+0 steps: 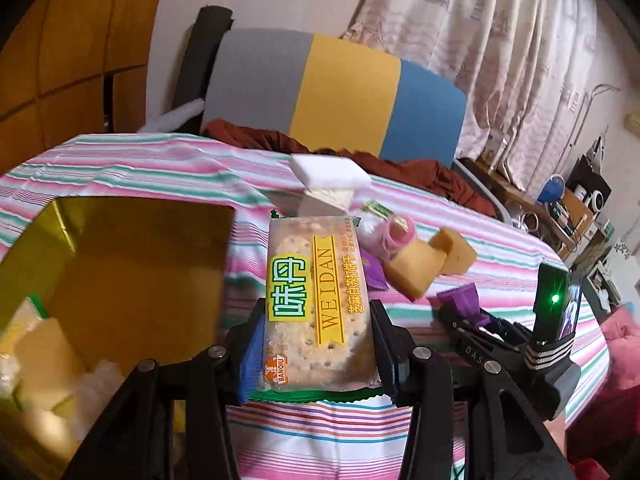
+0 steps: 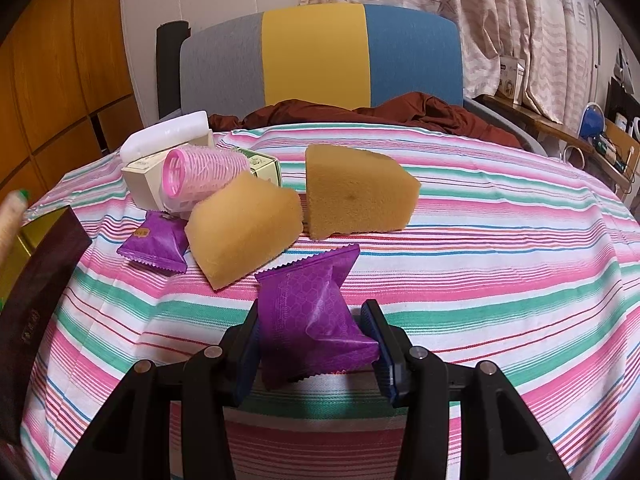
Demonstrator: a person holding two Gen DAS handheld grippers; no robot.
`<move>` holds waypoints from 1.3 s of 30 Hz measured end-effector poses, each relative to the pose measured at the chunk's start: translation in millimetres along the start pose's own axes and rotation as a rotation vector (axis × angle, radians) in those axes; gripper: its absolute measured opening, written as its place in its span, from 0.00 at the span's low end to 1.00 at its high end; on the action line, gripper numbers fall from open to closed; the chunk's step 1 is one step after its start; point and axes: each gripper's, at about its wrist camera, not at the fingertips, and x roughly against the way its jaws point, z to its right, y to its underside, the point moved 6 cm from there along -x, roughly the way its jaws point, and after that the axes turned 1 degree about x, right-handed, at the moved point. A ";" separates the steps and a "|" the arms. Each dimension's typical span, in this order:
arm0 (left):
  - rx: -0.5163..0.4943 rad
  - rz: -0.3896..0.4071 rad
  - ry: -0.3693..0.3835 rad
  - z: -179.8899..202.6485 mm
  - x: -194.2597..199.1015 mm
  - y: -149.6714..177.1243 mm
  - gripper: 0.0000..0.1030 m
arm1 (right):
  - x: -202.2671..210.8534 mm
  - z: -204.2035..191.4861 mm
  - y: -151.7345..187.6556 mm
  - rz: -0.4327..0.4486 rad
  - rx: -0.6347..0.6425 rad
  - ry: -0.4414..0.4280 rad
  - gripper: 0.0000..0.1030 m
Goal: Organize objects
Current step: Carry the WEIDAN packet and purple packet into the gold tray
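Observation:
My left gripper is shut on a cracker packet labelled WEIDAN and holds it above the striped tablecloth, just right of a gold-lined box that holds several items. My right gripper is shut on a purple snack packet low over the table; it also shows in the left wrist view. Ahead of it lie two yellow sponge pieces, a second purple packet, a pink hair roller and a white container.
The table wears a pink, green and white striped cloth. The box's dark outer wall stands at the left. A grey, yellow and blue chair with brown cloth sits behind the table. A cluttered shelf is at right.

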 end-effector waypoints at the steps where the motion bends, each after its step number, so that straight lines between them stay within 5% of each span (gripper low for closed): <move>1: 0.010 0.005 -0.005 -5.2 3.6 -2.6 0.47 | 1.3 -0.8 -0.3 0.007 0.005 0.004 0.46; 14: 0.151 0.011 -0.143 -103.1 17.8 -13.7 0.47 | 23.4 -27.0 -4.3 0.123 0.142 0.028 0.46; 26: 0.226 -0.108 -0.248 -185.3 1.7 -14.1 0.47 | 32.1 -25.8 0.4 0.106 0.082 0.031 0.46; 34: 0.275 -0.168 -0.234 -207.5 -8.1 -10.2 0.47 | 56.1 -54.4 11.2 0.083 -0.087 -0.139 0.46; 39: 0.293 -0.149 -0.218 -214.3 -2.9 -9.8 0.53 | 78.4 -98.9 6.2 0.107 -0.042 -0.234 0.46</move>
